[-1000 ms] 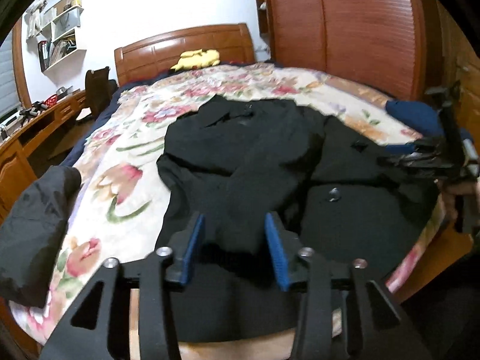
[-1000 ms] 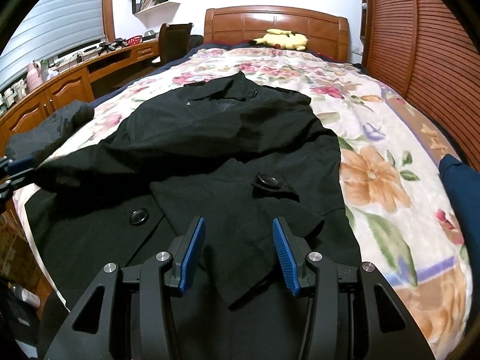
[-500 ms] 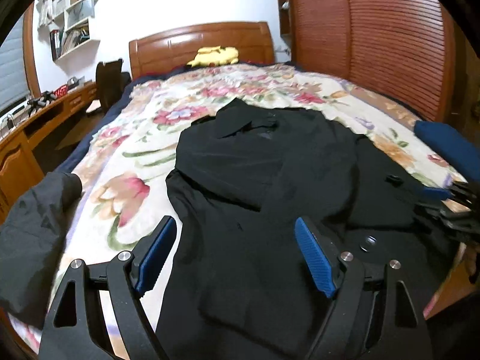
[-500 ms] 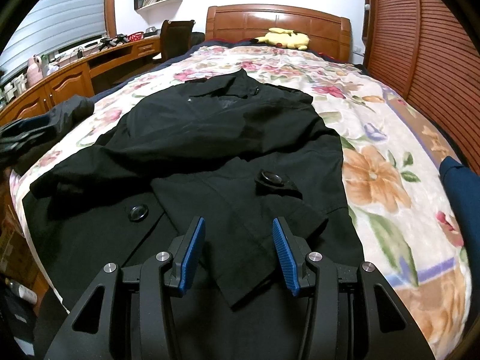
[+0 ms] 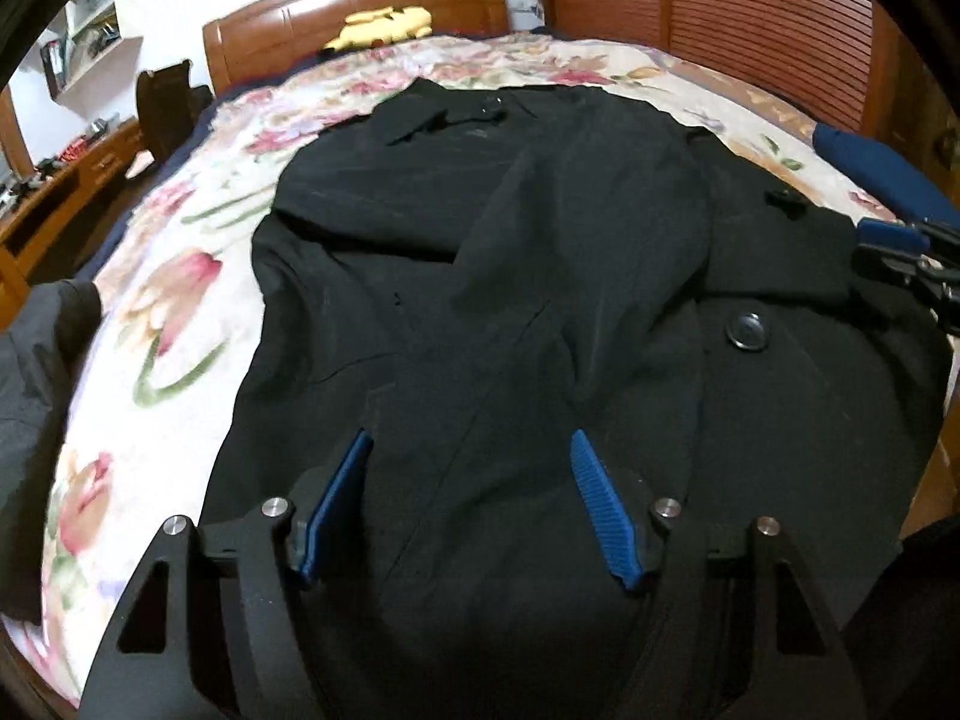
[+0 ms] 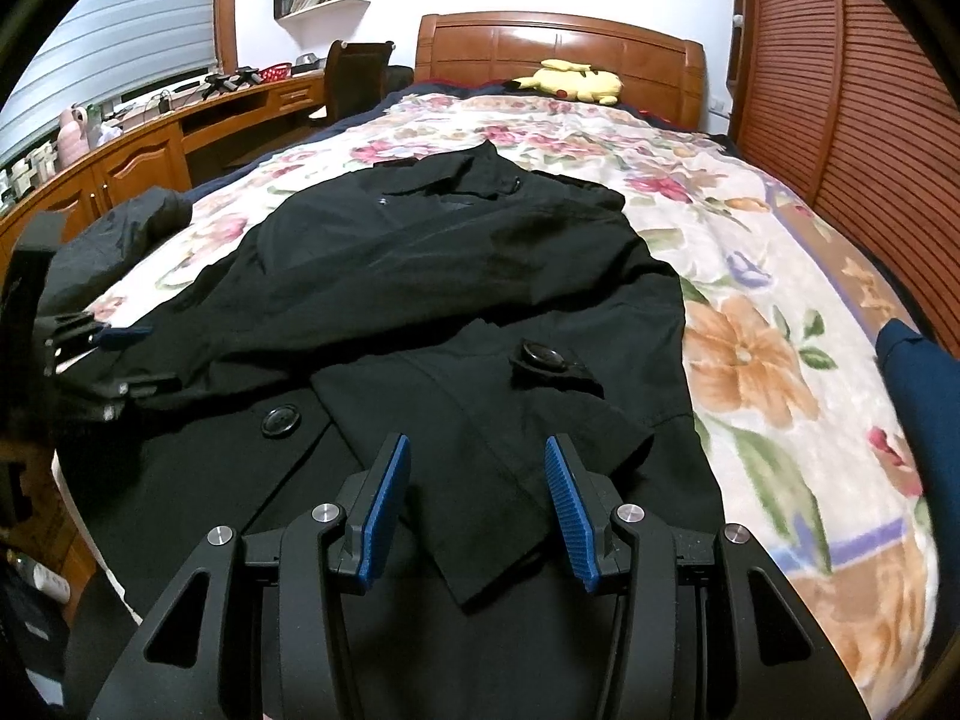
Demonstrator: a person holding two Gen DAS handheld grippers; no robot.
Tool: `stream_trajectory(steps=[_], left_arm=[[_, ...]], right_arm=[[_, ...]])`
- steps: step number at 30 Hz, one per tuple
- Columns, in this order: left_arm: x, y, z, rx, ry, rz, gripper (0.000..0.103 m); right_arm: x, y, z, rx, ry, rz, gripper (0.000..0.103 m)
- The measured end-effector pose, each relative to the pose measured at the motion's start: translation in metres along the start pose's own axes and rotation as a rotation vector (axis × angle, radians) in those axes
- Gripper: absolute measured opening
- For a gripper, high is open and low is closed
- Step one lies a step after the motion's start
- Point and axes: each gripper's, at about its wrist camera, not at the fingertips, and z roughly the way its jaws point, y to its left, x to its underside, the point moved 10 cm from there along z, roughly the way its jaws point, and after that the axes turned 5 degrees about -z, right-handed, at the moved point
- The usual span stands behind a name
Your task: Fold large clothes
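One black coat (image 5: 540,276), spread flat across floral bedspread (image 6: 750,312), collar toward wooden headboard (image 6: 558,45), sleeves folded inward over front panels; two large buttons (image 6: 543,357) visible on lower front. Two handheld grippers over near hem. Left gripper (image 5: 468,498): blue pads spread wide, released, nothing between them, coat fabric directly beneath; contact with cloth not determinable. Right gripper (image 6: 477,501): blue pads parted, released, empty, poised above pointed corner of front flap. Each gripper partly visible at edge of other's view, close to coat's side edges. Also on bed: yellow plush toy (image 6: 567,81) at headboard, dark blue item (image 6: 924,396) at right edge, dark grey garment (image 5: 36,360) at left edge. Wooden desk (image 6: 150,138) along left wall.
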Motion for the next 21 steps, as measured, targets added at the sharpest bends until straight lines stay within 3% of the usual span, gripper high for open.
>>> stream_trajectory(steps=[6,12,15,17,21], left_arm=[[0.003,0.004,-0.011,0.033,-0.033,-0.048,0.07],[-0.001,0.023,-0.035,0.078,-0.112,-0.102,0.079],[0.0,0.037,-0.043,0.072,-0.144,-0.117,0.087],[0.001,0.047,-0.049,0.052,-0.172,-0.12,0.103],[0.008,0.066,-0.061,0.038,-0.205,-0.14,0.103]], right_arm=[[0.002,0.003,0.006,0.002,0.018,-0.012,0.049],[0.002,0.006,0.008,-0.002,0.02,-0.023,0.049],[0.004,0.008,0.012,-0.003,0.026,-0.027,0.049],[0.005,0.008,0.015,-0.005,0.028,-0.031,0.049],[0.002,0.012,0.015,-0.018,0.019,-0.043,0.049]])
